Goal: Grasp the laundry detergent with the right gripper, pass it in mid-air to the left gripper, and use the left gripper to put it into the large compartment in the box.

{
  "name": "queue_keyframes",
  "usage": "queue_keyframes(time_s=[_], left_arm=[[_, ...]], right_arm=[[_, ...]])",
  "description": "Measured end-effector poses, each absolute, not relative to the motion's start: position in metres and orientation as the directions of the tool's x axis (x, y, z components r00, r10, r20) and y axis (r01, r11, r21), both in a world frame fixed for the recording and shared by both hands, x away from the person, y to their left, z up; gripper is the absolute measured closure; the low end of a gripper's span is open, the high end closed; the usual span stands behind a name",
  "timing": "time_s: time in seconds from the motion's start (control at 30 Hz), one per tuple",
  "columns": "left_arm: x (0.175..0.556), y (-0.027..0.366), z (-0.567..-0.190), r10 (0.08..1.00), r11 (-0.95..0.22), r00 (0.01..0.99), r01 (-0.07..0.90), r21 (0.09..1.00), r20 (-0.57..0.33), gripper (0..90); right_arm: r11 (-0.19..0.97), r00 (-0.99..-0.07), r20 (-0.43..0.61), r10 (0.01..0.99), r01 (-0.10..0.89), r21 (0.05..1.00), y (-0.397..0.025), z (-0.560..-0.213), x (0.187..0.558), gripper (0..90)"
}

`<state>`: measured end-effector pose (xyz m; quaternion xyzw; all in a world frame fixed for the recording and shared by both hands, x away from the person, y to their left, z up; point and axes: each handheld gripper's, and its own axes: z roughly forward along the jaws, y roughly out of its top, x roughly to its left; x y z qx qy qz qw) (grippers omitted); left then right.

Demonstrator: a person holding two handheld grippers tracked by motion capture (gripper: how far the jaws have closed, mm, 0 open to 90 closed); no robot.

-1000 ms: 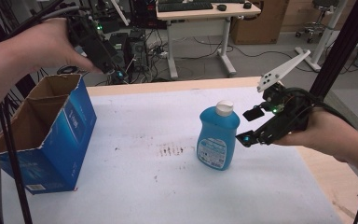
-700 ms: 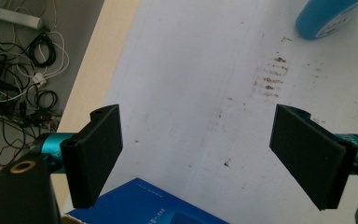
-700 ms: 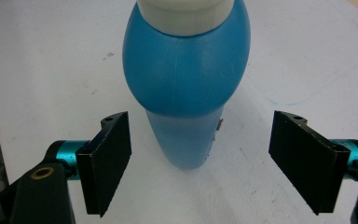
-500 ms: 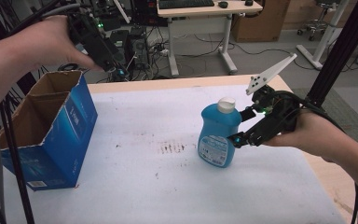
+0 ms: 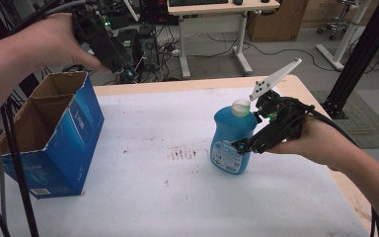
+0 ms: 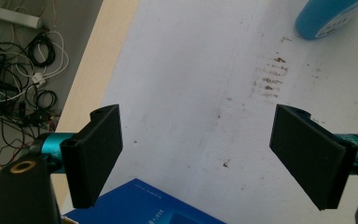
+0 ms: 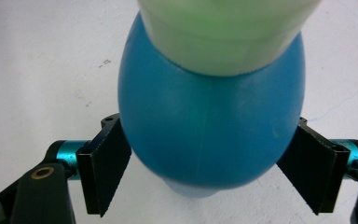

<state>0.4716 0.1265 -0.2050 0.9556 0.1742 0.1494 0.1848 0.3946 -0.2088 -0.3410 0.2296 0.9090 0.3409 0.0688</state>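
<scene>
A blue dish-soap bottle [image 5: 232,140] stands upright on the white table [image 5: 177,197], right of centre, as I watch my right gripper [image 7: 205,175] reach it from the right edge. In the right gripper view the jaws sit spread on either side of the bottle's rounded body, the left pad [image 7: 107,165] touching or just beside it, the right one slightly off; I cannot tell whether any squeeze is on. The pale cap [image 5: 240,106] points up, beside the gripper's grey plate [image 5: 275,79].

My left gripper [image 6: 200,154] hangs over the table's far left corner, jaws wide apart around nothing. Below it sits an open blue cardboard box [image 5: 54,143] at the left edge, flaps up; what I can see of its brown inside is bare.
</scene>
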Motion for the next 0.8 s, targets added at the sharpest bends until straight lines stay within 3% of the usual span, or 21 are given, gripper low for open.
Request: queue_keyframes(time_s=[0.63,0.8], left_arm=[[0.4721,0.1266,-0.2055,0.388,-0.871,0.895,0.277,0.406,0.22,17.2],[0.4722,0.1266,-0.2061,0.388,-0.872,0.896,0.279,0.403,0.218,17.2]], right_arm=[[0.656,-0.877,0.012,0.48,0.369,0.659,-0.202,-0.3458,0.3952,20.8],[0.651,-0.876,0.016,0.482,0.37,0.663,-0.2027,-0.3466,0.3951,24.7]])
